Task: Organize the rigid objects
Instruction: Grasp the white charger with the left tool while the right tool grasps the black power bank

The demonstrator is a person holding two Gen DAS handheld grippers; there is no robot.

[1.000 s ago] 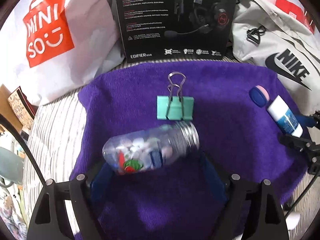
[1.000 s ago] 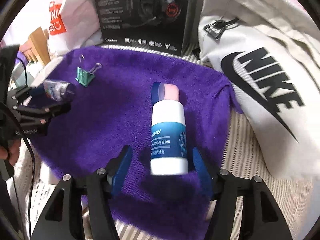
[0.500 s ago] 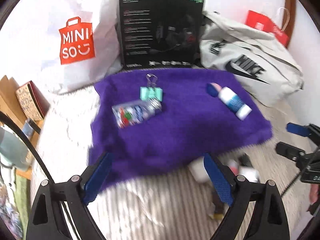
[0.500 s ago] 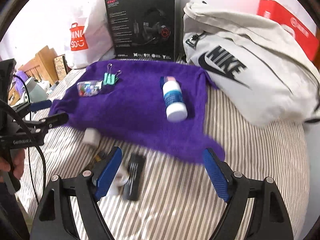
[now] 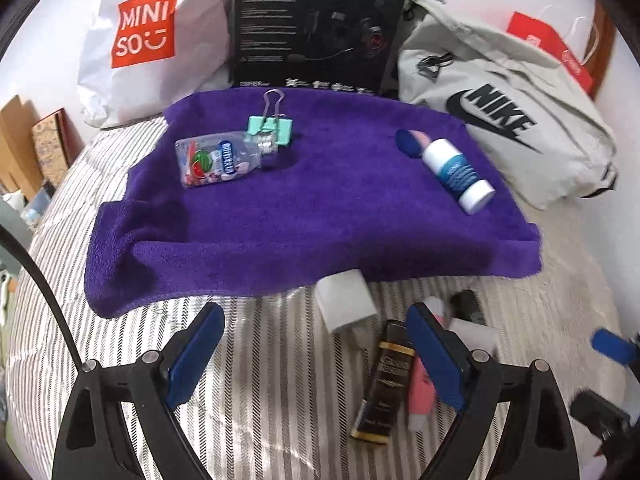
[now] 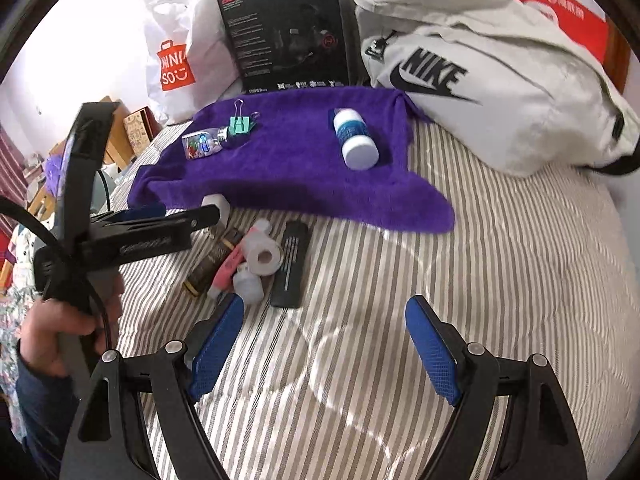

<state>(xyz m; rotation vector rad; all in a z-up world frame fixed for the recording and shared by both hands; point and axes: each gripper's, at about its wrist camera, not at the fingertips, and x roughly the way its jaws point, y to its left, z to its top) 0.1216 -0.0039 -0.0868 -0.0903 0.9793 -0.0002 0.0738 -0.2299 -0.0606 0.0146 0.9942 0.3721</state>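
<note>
A purple towel (image 5: pixel 312 208) (image 6: pixel 304 168) lies on the striped bed. On it rest a clear bottle of coloured pieces (image 5: pixel 218 159) (image 6: pixel 201 145), a mint binder clip (image 5: pixel 270 128) (image 6: pixel 240 123) and a white bottle with a blue label (image 5: pixel 456 172) (image 6: pixel 354 138). In front of the towel lie a white block (image 5: pixel 344 300), a dark bar (image 5: pixel 386 376) (image 6: pixel 210 260), a pink item (image 5: pixel 420 392) (image 6: pixel 228 270), a tape roll (image 6: pixel 264 257) and a black flat case (image 6: pixel 291 264). My left gripper (image 5: pixel 316 360) is open and empty above the bed. My right gripper (image 6: pixel 324 350) is open and empty too.
At the back stand a white Miniso bag (image 5: pixel 144 36), a black headset box (image 5: pixel 320 24) (image 6: pixel 288 36), a grey Nike bag (image 5: pixel 500 116) (image 6: pixel 488 84) and a red box (image 6: pixel 560 12). A hand (image 6: pixel 60 320) holds the left gripper's handle at the left of the right wrist view.
Both grippers have drawn back from the towel, leaving the clear bottle and the white bottle lying there. The pile of small items in front of the towel has come into view.
</note>
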